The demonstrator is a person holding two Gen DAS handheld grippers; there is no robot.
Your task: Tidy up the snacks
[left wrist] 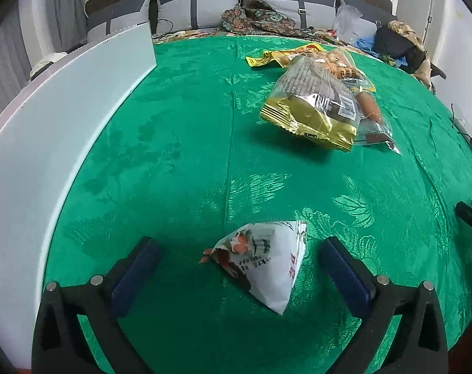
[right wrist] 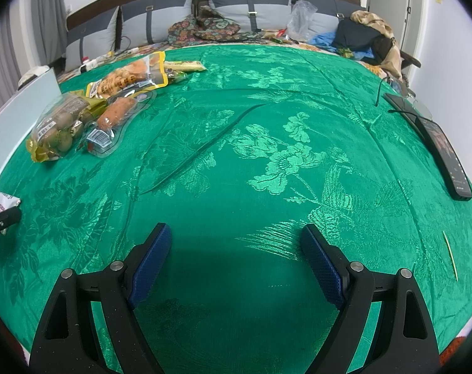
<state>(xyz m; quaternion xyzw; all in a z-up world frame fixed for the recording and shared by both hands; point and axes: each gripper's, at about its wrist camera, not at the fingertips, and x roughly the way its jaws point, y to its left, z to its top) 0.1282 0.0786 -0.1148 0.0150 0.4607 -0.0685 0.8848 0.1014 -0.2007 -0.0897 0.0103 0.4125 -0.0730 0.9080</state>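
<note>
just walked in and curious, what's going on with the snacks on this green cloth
A person is sorting snacks with a hand-held gripper in each hand. The left hand-held gripper stands wide open around a small white triangular snack packet lying on the green cloth, its pads clear of the packet. The right hand-held gripper is open too, over bare cloth with nothing between its fingers. A pile of other snack bags lies farther back, near a white box.

Both cameras ride low over the green bedspread [right wrist: 267, 109], angled down toward the headboard. The left one sits close above a white packet [left wrist: 267, 268]; both share the snack pile [left wrist: 323, 99], upper left in the right view.
</note>
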